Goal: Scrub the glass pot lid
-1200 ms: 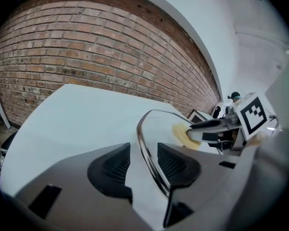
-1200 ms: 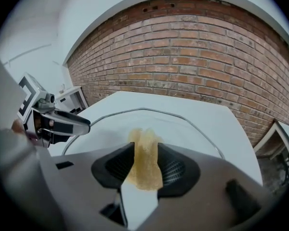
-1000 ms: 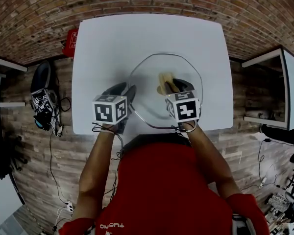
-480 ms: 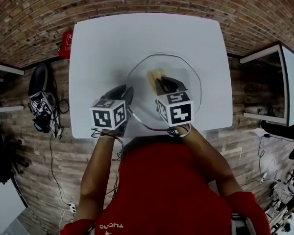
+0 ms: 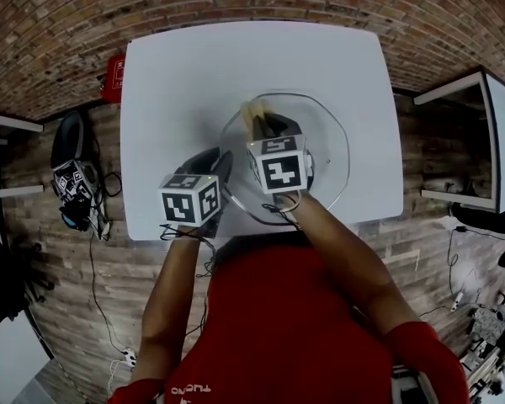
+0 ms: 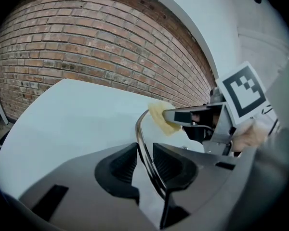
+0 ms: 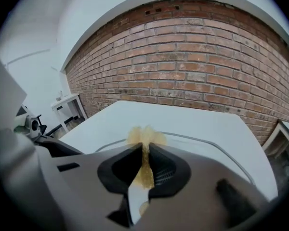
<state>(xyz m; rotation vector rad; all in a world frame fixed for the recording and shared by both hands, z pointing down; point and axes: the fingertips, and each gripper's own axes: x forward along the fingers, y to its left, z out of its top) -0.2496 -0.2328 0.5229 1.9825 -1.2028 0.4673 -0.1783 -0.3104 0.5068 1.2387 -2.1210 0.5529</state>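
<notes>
A clear glass pot lid with a metal rim lies on the white table. My left gripper is at the lid's left edge. Its jaws have just been closing, and they now pinch the lid's rim between the pads. My right gripper is over the far left part of the lid. Its jaws have also just been closing and are shut on a yellow sponge. The sponge sticks out past the fingertips against the glass. In the left gripper view the sponge meets the lid near the rim.
The person's arms reach in from the near table edge. A red object and a black device are on the wooden floor to the left. A white shelf unit stands to the right. A brick wall rises beyond the table.
My right gripper has carried the sponge left and farther away across the lid. The left gripper has stayed at the lid's left rim.
</notes>
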